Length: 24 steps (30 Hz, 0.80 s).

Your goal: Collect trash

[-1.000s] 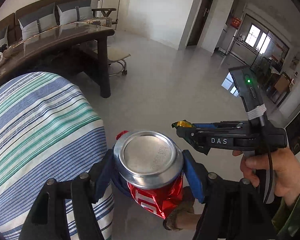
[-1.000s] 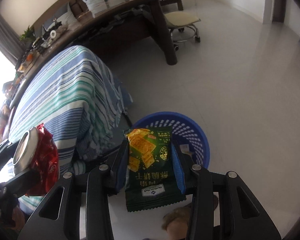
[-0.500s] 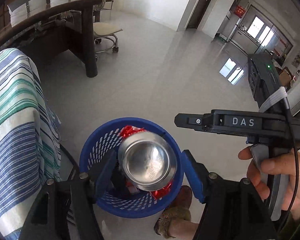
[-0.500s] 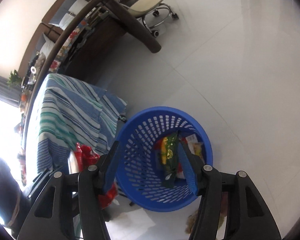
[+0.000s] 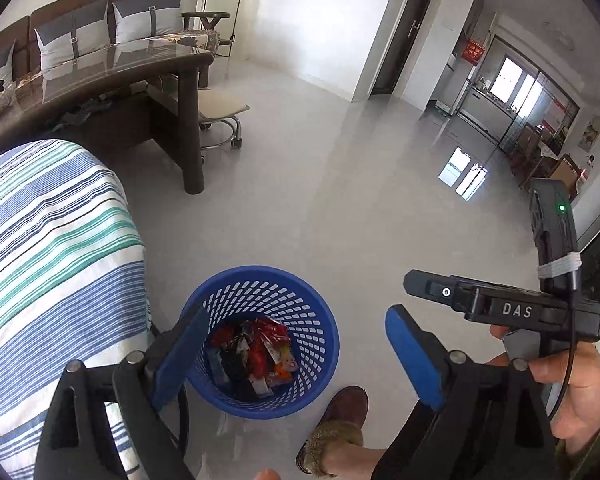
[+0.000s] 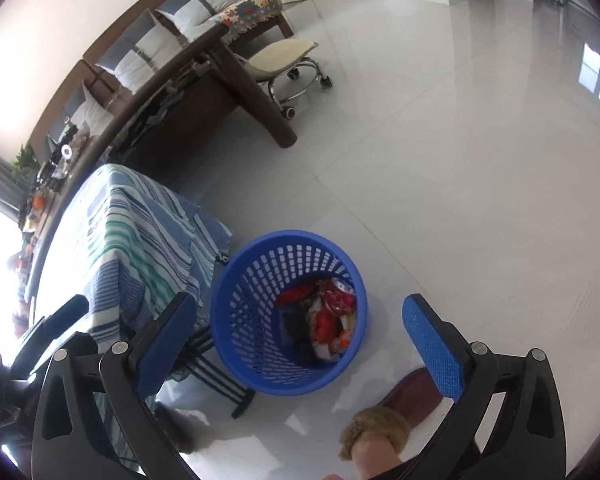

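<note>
blue perforated basket on the floor beside a striped cloth, crumpled red can and wrappers lying inside, left gripper and right gripper above it, jaws opening wide, nothing between them

The basket is bright blue with a perforated wall, holding red, black and orange wrappers. The cloth is white with blue and green stripes. The floor is pale grey, the slipper brown with tan fur.
</note>
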Available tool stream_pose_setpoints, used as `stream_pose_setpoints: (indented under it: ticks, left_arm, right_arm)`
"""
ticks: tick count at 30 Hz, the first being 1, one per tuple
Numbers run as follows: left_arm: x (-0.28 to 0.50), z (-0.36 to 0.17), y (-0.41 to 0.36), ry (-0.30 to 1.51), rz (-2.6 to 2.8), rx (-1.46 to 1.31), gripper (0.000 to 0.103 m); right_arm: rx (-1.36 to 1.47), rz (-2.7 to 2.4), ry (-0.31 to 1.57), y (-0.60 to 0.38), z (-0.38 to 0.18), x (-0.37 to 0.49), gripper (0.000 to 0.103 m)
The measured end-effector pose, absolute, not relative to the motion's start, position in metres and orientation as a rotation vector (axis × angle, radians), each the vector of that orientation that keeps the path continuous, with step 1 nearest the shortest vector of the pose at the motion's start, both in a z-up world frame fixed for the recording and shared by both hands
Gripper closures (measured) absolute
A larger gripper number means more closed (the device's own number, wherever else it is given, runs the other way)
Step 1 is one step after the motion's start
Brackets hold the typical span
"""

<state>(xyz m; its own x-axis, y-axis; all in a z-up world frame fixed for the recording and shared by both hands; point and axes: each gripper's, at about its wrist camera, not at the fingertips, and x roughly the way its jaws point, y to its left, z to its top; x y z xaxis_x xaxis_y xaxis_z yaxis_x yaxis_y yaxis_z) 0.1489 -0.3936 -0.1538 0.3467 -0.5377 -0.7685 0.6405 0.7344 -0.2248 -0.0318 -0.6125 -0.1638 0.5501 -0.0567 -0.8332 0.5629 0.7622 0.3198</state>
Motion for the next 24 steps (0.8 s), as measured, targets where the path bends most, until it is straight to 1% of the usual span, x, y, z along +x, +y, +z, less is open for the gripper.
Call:
stream_pose_setpoints:
  ticks: [1, 3, 6, 9, 12, 16, 20, 24]
  left_arm:
    - [0.142, -0.152, -0.389, 0.948, -0.746, 0.133, 0.000]
    - [0.129, -0.150, -0.382, 0.936, -0.690, 0.167, 0.000]
    - [0.109, -0.147, -0.374, 0.933, -0.643, 0.215, 0.000]
    - [0.088, -0.140, -0.367, 0.915, -0.649, 0.232, 0.000]
    - [0.072, -0.135, -0.360, 0.909, -0.570, 0.251, 0.000]
    - [0.065, -0.137, -0.353, 0.989, -0.621, 0.233, 0.000]
    - [0.055, -0.139, -0.352, 0.981, -0.580, 0.295, 0.000]
    - [0.052, -0.138, -0.349, 0.988, -0.576, 0.289, 0.000]
  right_arm:
    - [0.588, -0.401, 0.925, -0.605, -0.157, -0.041, 0.000]
    - [0.497, -0.447, 0.953, -0.587, -0.145, -0.059, 0.000]
    - [0.359, -0.480, 0.942, -0.556, -0.127, -0.082, 0.000]
    - [0.282, -0.487, 0.952, -0.526, -0.113, -0.104, 0.000]
    - [0.282, -0.522, 0.942, -0.512, -0.103, -0.123, 0.000]
    - [0.320, -0.547, 0.931, -0.503, -0.098, -0.137, 0.000]
    - [0.271, -0.546, 0.939, -0.487, -0.095, -0.137, 0.001]
    - [0.270, -0.528, 0.950, -0.479, -0.094, -0.137, 0.001]
